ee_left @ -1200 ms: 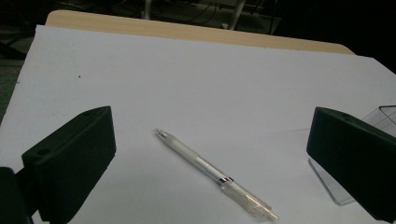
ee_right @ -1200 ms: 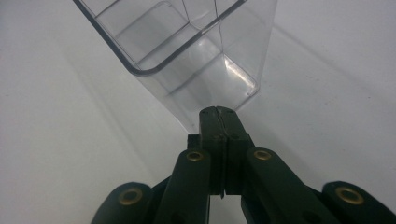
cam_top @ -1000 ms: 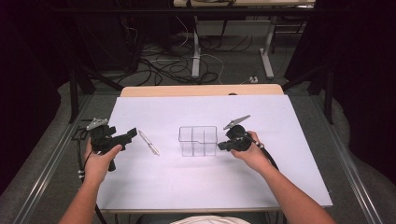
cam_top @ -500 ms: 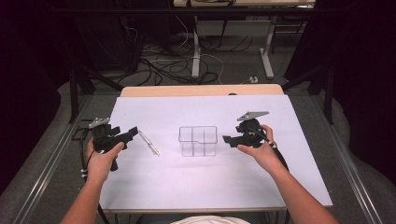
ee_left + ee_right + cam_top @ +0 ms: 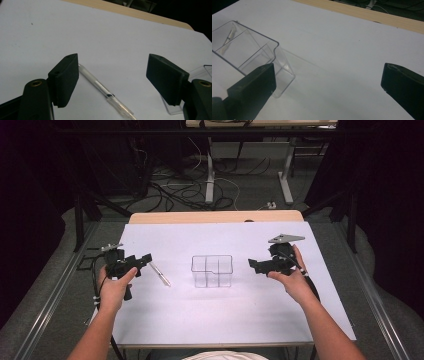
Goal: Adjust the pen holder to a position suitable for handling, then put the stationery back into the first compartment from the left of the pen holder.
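A clear plastic box (image 5: 212, 271) with compartments stands mid-table on the white sheet. A clear pen (image 5: 160, 274) lies to its left. My left gripper (image 5: 145, 258) hovers just left of the pen, pointing at it. In the left gripper view the pen (image 5: 105, 91) lies on the sheet between the jaws of the left gripper (image 5: 112, 77); they have just been closing, but the pads do not touch it. My right gripper (image 5: 252, 265) is held right of the box, apart from it. In the right gripper view the right gripper (image 5: 327, 77) has just been opening wide, with nothing between its jaws; the box (image 5: 249, 50) sits at the left.
The white sheet (image 5: 225, 320) covers the table, with a strip of bare wood (image 5: 215, 216) along the far edge. Beyond the table are desk legs and cables on the floor (image 5: 190, 190). Dark curtains stand at both sides.
My right gripper has drawn back to the right from the box's side, risen a little and opened its jaws. The left gripper has stayed in place near the pen.
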`<state>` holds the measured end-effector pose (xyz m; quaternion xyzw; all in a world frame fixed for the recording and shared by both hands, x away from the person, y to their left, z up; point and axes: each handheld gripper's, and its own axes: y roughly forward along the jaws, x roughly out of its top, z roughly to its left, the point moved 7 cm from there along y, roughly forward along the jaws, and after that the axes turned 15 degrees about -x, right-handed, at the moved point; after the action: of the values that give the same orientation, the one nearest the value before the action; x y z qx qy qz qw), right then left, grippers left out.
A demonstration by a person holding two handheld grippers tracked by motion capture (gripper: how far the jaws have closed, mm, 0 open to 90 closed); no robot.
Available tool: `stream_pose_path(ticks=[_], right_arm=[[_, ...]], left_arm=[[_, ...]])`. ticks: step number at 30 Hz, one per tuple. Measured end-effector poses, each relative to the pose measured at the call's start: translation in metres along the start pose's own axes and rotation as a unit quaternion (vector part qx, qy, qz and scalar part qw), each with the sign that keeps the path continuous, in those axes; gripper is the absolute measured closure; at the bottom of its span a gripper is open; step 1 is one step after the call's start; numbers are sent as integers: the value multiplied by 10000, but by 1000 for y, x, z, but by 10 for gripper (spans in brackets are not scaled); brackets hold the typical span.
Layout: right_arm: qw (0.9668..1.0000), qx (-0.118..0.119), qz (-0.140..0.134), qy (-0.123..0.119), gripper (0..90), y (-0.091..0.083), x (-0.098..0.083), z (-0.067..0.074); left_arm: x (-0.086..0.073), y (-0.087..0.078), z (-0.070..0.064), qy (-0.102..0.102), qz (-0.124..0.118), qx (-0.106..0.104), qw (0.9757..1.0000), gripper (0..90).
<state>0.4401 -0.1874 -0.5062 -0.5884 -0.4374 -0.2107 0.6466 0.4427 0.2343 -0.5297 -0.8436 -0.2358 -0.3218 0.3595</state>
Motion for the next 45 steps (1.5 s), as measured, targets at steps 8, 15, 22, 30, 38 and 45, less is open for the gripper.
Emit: stream_pose_path(ticks=[8,15,22,30,38,45], right_arm=[[9997,-182,143,118,0,-2,-4,-19],[9988,-329,212,302,0,-2,-7,-27],[9984,-417,188,331,0,-1,-7,-29],[9982,-436,141,394,0,-1,-7,-31],[9982,-356,109,476,0,-2,-6,-33],[9974,-353,151,616,0,-1,-8,-38]], left_arm=[[-2,9,-3,-380,71,33,9992,335],[-2,10,-1,-884,229,-13,9958,383],[-3,14,1,-1441,418,32,9887,455],[-6,17,11,-1864,537,36,9810,504],[-14,28,21,-2238,770,89,9716,533],[-13,35,28,-2532,667,206,9649,596]])
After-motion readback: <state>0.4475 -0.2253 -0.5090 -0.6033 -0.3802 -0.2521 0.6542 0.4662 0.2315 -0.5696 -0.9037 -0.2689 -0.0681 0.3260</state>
